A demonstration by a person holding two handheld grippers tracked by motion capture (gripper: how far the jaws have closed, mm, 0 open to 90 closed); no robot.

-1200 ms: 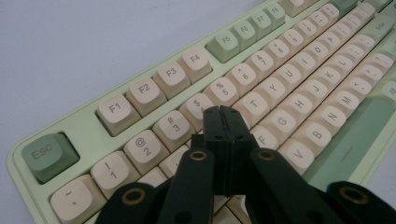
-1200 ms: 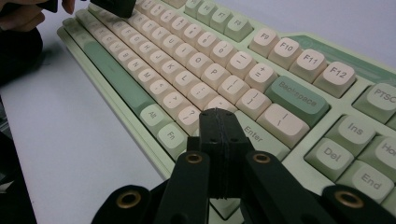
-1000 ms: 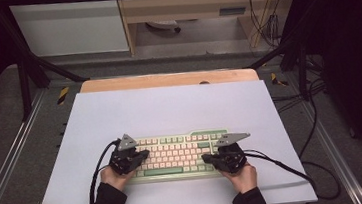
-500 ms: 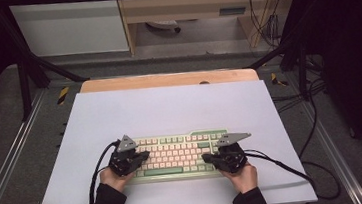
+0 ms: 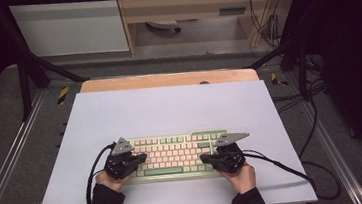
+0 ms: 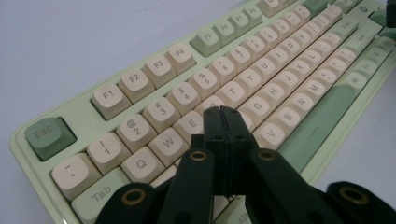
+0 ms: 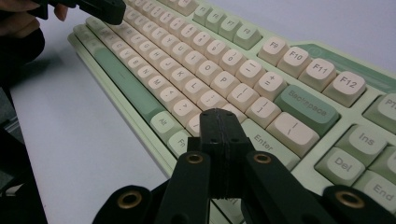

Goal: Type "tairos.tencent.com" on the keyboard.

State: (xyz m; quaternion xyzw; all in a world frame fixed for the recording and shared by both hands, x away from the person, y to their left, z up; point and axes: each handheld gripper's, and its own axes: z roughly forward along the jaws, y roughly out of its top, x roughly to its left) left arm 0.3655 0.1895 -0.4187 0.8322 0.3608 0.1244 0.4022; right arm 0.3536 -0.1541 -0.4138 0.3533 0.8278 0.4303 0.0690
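Note:
A pale green keyboard [image 5: 174, 153] with cream keys lies on the white table sheet near the front edge. My left gripper [image 5: 141, 157] hovers over the keyboard's left end, jaws shut with nothing between them. In the left gripper view its tips [image 6: 223, 111] sit just above the keys around E and R on the keyboard [image 6: 261, 70]. My right gripper [image 5: 205, 157] is over the right end, also shut and empty. In the right gripper view its tips [image 7: 219, 114] are above the keys left of Enter on the keyboard [image 7: 210, 60].
The white sheet [image 5: 169, 108] covers a wooden table [image 5: 167, 79] with open room behind the keyboard. Black cables [image 5: 286, 167] trail from both grippers over the front and right. Metal frame rails [image 5: 3, 159] flank the table. The other hand and gripper [image 7: 93, 9] show far off in the right gripper view.

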